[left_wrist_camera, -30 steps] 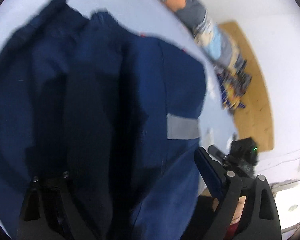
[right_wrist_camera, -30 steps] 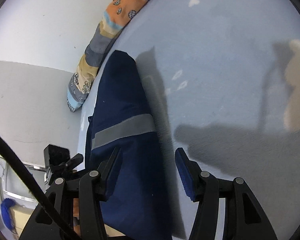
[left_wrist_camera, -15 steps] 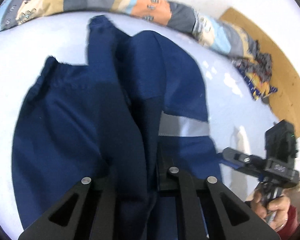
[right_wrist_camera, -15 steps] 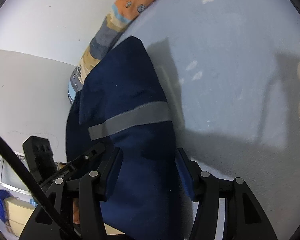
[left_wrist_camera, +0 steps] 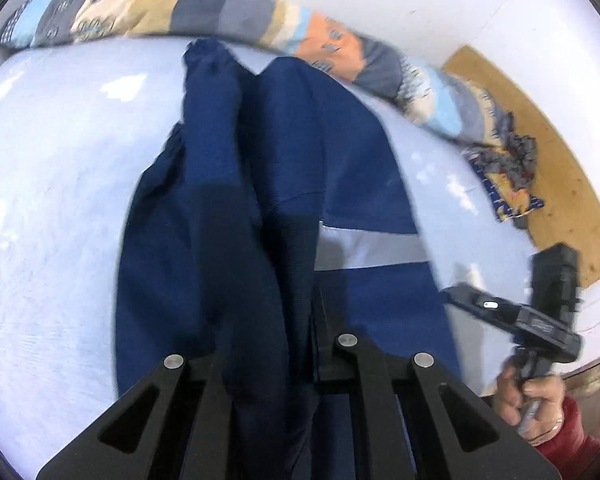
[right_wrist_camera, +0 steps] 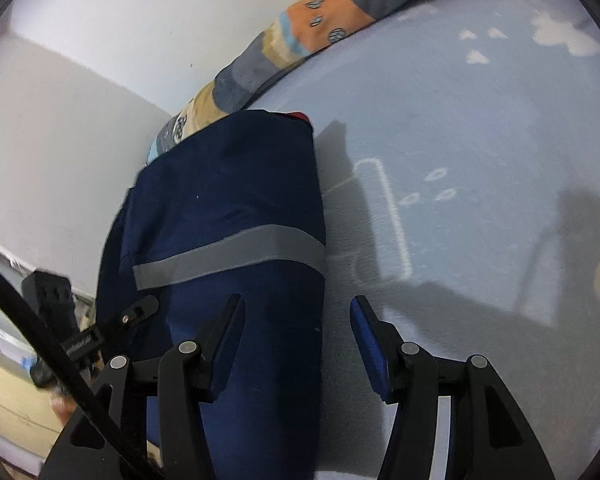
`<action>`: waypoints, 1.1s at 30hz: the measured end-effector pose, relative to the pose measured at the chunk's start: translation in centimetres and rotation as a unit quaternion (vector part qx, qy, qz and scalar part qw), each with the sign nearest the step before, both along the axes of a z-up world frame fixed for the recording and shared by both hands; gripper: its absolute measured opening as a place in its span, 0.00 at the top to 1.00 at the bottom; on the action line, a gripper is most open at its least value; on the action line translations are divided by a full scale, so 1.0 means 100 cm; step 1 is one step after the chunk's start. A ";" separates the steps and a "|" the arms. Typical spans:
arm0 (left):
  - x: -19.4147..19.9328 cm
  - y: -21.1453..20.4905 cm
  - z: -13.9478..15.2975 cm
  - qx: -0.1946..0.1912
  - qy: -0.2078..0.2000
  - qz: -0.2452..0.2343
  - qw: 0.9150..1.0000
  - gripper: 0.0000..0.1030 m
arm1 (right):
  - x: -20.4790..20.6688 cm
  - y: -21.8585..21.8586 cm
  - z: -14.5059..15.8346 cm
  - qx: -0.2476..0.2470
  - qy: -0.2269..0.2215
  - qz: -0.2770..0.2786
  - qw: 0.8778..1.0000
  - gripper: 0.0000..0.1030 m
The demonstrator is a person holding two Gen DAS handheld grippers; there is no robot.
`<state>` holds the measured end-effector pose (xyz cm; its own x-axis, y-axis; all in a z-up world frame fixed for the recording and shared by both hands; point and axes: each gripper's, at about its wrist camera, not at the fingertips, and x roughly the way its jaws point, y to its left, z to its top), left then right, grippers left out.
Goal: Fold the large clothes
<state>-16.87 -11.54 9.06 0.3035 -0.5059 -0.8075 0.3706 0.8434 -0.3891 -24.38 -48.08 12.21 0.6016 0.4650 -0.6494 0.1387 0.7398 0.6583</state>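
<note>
Left wrist view. We see the left gripper closed on a dark fold of the navy garment, which hangs from its fingers and spreads away over the pale blue bed sheet. A grey reflective band crosses the garment's right panel. The garment's far edge nearly reaches the patchwork bolster along the wall; to its left we note a broad stretch of bare sheet. At right, the right gripper is seen from the side, near the garment's right edge, held in a hand.

Right wrist view. We see the right gripper with its fingers spread wide, holding nothing; the garment's right edge runs between them, touching neither blue pad. The left gripper enters at lower left, against the cloth. Right of the garment, the sheet lies bare up to the bolster.
</note>
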 end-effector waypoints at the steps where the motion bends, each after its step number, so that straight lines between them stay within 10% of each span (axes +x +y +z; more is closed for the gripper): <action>1: 0.005 -0.003 -0.011 0.012 0.009 0.003 1.000 0.91 | 0.001 0.005 0.001 -0.010 -0.002 0.008 1.000 0.42; 14: 0.022 -0.005 -0.041 0.050 0.038 0.002 0.998 0.88 | -0.018 0.074 0.027 -0.138 -0.085 0.150 0.975 0.79; 20: 0.027 -0.002 -0.040 0.075 0.029 0.012 0.997 0.86 | -0.004 0.106 -0.033 -0.194 -0.011 0.204 0.960 0.79; 25: 0.017 0.000 -0.028 0.087 0.007 -0.006 0.996 0.81 | -0.022 0.103 0.003 -0.195 -0.046 0.203 0.958 0.79; 29: 0.012 0.010 -0.022 0.091 0.006 -0.014 0.996 0.76 | -0.059 0.112 0.041 -0.240 -0.103 0.252 0.932 0.79; 33: 0.009 0.008 -0.021 0.102 0.005 -0.024 0.994 0.74 | -0.060 0.133 -0.012 -0.221 -0.025 0.299 0.928 0.78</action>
